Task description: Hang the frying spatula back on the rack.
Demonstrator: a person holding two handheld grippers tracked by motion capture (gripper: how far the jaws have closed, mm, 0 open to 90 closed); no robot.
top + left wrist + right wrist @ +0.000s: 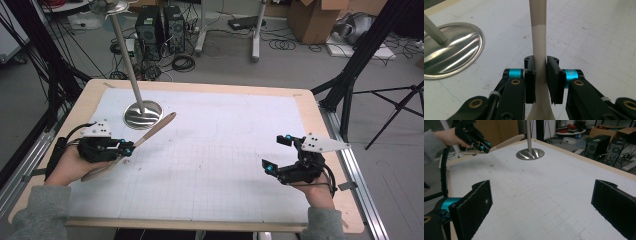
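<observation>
A pale wooden spoon (150, 134) is held above the mat at the table's left, its handle end reaching toward the metal stand base. My left gripper (127, 148) is shut on the wooden spoon (539, 45), whose shaft passes between the two black pads (530, 80). The same spoon (507, 141) and the left gripper (485, 146) show far off in the right gripper view. My right gripper (277, 152) hovers at the table's right, open, with nothing between its wide-spread pads (474, 207).
A round shiny metal base (143, 114) with a slanted pole (126, 50) stands at the mat's back left, close to the spoon's tip. The white gridded mat (225, 150) covers the wooden table (310, 100). Computers, cables and boxes lie on the floor beyond.
</observation>
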